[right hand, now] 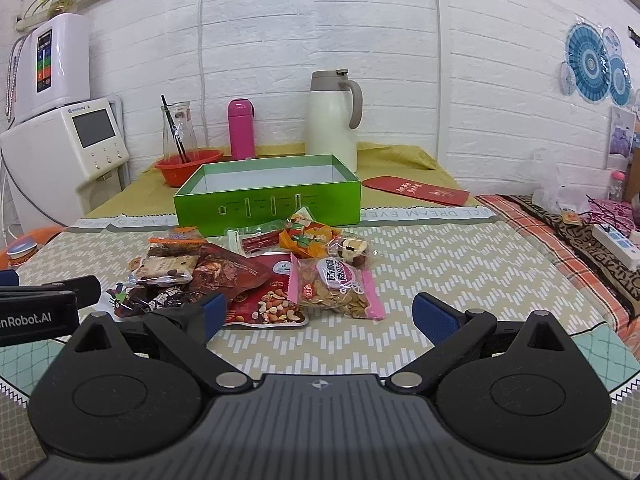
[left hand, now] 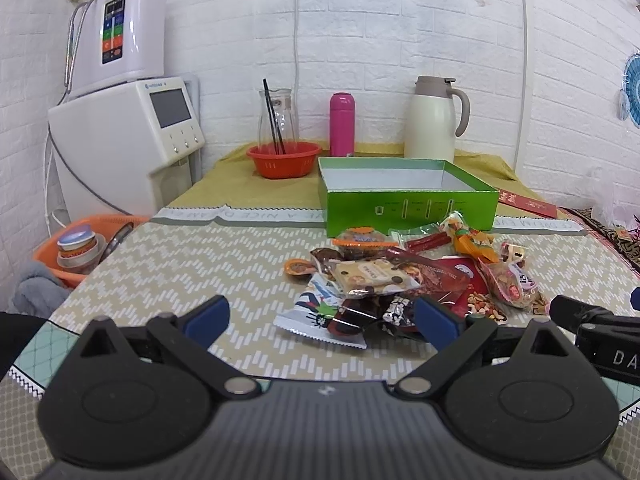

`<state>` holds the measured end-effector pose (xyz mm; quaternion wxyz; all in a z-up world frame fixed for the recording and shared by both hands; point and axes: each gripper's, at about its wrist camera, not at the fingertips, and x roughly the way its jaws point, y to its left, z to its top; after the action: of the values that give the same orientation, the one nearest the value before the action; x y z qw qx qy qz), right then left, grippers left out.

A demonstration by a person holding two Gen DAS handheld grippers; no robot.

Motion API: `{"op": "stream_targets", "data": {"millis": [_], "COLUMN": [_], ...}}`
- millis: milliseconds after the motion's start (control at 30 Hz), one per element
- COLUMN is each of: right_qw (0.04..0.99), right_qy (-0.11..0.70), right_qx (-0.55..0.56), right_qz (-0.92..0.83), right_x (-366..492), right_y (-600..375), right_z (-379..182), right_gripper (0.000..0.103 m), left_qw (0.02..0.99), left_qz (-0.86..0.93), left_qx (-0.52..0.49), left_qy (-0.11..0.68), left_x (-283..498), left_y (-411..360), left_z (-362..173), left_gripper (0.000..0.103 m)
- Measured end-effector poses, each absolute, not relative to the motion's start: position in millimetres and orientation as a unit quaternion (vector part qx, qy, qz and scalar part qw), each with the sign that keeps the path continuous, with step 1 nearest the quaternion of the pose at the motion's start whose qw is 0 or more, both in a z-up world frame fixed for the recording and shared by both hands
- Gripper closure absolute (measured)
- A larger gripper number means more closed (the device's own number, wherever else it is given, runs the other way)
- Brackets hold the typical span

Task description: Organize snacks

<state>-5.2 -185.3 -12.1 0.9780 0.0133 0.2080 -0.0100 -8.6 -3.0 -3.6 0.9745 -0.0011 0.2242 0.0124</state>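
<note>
While both grippers, left gripper (left hand: 322,318) and right gripper (right hand: 316,314), stood wide and empty, snack pile (right hand: 256,276) lay just before green box (right hand: 268,204).

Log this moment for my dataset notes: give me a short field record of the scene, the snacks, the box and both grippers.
surface: table with zigzag-patterned cloth
snacks: loose pile of wrapped snack packets, none in the box
container: open green cardboard box, looks empty, just behind the pile
left gripper: open, holding nothing, near edge of pile
right gripper: open, holding nothing
nearest to right gripper: clear pink-edged bag of nuts
progress: sorting not yet started
</note>
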Motion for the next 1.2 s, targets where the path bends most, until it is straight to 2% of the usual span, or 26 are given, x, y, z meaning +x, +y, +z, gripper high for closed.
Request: {"op": "stream_targets", "data": {"millis": [700,900,1200], "right_qw": [0.977,0.978,0.979], "right_qy": [0.211,0.207,0.203], "right_qx": [0.019,0.02,0.021], "right_qz": [-0.01,-0.015,0.001], "right_x": [-3.9,-3.3,-1.2], "right_y": [-186.4,-187.8,-184.6], "right_z": [-14.2,-15.2,-16.7], "right_gripper": [0.0,0.0,0.0], "left_qw": [0.976,0.987,0.987], "left_qz": [0.015,-0.001,0.035], "left_qx": [0.001,0.008,0.026], "left_qy": [0.217,0.163,0.152], "left_x": [-9.1,-20.9,-14.7], "left_y": [-4.2,-2.6,-0.3], "left_z": [-3.5,-1.3,-2.5], "left_gripper": [0.008,0.008,0.008]}}
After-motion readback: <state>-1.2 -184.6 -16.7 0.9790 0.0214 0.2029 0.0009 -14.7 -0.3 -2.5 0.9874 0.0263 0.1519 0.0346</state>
